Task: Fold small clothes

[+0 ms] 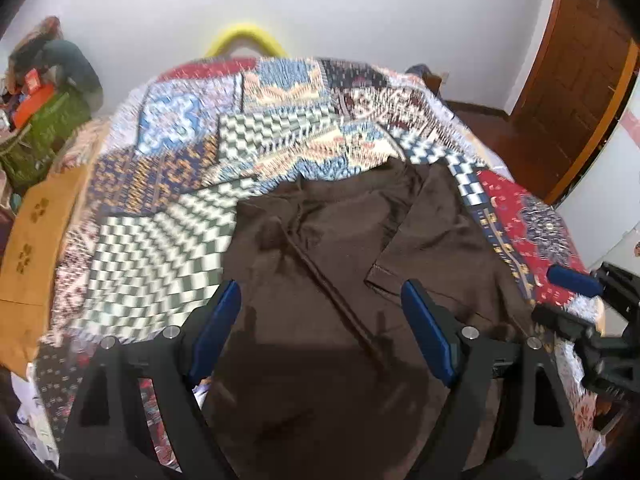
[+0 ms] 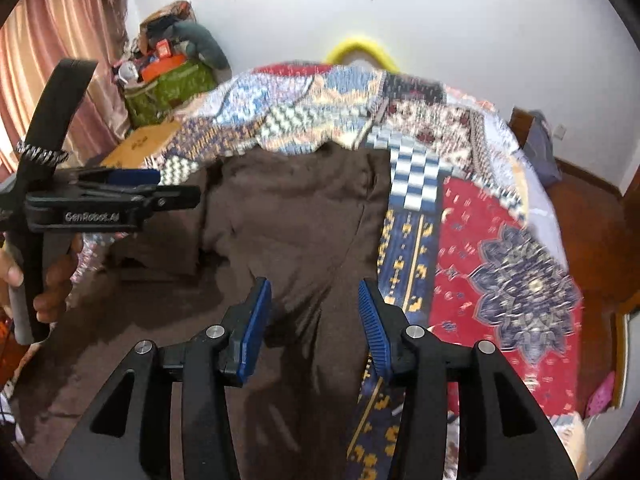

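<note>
A dark brown garment [image 1: 344,240] lies spread on a patchwork bedspread [image 1: 168,184], rumpled, with a seam or placket running diagonally down its middle and a hemmed flap overlapping on its right half. It reaches toward the near edge of the bed and stops well short of the far edge.

The left gripper [image 1: 320,332] hovers over the cloth with its jaws wide and nothing between the pads. The right gripper [image 2: 314,332] sits over the garment's right edge, jaws partly apart; the pads do not appear to press on the fabric (blur makes contact hard to judge).

The cloth looks soft, light and limp, so it will likely sag and drag rather than hold shape. A pinch at a hem or corner, where layers are doubled, should hold better than one mid-panel. The hemmed flap near the left gripper's right pad looks like a good hold.

There is open bedspread beyond the garment and to its right for laying folds. The two grippers are close together, so crossing moves risk a knock.
</note>
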